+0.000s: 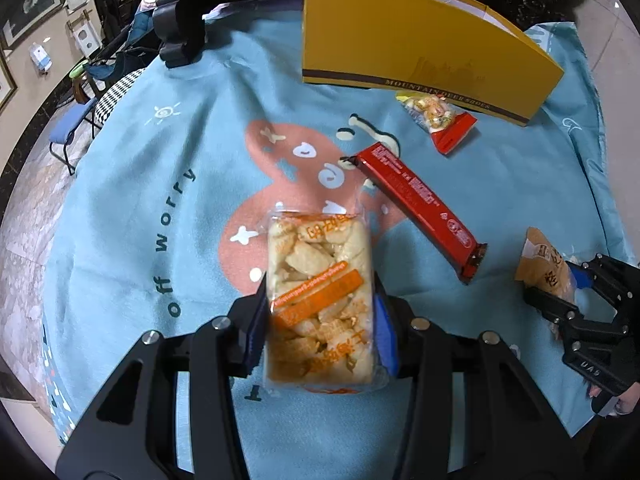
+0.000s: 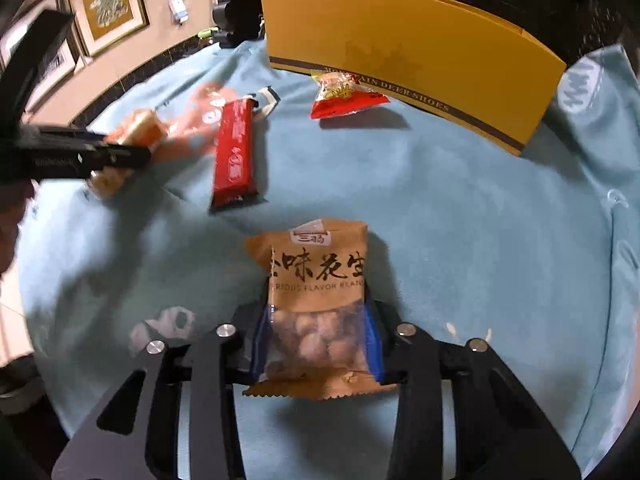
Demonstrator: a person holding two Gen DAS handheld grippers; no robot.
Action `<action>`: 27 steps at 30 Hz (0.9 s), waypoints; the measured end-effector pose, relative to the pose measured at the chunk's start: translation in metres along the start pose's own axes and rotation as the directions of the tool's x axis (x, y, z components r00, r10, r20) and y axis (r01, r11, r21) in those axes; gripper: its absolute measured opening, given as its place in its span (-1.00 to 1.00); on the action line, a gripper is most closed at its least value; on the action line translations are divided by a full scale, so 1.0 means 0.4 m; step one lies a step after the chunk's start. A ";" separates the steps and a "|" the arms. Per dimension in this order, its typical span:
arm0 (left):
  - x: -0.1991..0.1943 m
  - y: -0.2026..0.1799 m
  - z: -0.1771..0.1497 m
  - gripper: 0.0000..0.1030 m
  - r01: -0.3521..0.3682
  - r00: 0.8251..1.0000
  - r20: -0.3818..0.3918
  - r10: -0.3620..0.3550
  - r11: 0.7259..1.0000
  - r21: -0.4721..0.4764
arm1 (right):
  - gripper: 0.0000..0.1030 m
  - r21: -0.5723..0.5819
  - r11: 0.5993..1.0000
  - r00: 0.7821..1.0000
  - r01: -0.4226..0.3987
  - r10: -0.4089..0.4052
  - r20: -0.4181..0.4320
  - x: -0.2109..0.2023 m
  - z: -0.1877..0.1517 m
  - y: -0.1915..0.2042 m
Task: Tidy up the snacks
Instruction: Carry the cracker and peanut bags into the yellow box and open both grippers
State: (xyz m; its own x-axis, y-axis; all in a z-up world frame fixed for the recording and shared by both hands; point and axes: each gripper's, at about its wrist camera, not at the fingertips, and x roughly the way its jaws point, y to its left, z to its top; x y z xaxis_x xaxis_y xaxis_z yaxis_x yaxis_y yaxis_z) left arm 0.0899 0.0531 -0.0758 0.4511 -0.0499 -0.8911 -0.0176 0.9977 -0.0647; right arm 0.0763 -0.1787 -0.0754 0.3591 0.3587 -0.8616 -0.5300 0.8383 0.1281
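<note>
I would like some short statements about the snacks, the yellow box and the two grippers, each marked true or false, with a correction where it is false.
1. The left gripper holds a clear pack of pale crackers. True.
2. The right gripper is open with nothing in it. False: it is shut on a brown peanut packet.
3. The long red bar lies on the blue cloth, held by neither gripper. True.
4. The small red-ended snack bag is inside the yellow box. False: it lies on the cloth in front of the box.
5. The yellow box lies at the near edge, beside the grippers. False: it stands at the far side of the cloth.
</note>
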 end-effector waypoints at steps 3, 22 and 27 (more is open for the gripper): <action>-0.025 -0.007 0.005 -0.11 0.007 1.000 0.023 -0.007 1.000 0.017 | -0.27 0.072 0.997 0.999 -0.036 0.034 0.031 -0.034 0.006 -0.025; -0.224 -0.164 0.365 -0.11 0.004 0.972 0.233 -0.039 0.989 0.148 | -0.26 0.205 0.979 0.922 -0.010 -0.070 0.380 -0.284 0.330 -0.179; -0.162 -0.193 0.515 -0.11 0.020 0.976 0.212 -0.046 0.992 0.124 | -0.26 0.241 0.971 0.918 -0.005 -0.090 0.386 -0.248 0.433 -0.244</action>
State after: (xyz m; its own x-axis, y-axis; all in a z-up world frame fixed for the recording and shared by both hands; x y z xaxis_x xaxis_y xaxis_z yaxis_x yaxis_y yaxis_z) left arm 0.2457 -0.0116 0.0794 0.6301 -0.0852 -0.7718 0.1018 0.9944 -0.0266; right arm 0.2253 -0.2249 0.0825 0.6740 0.4119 -0.6133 -0.3314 0.9105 0.2472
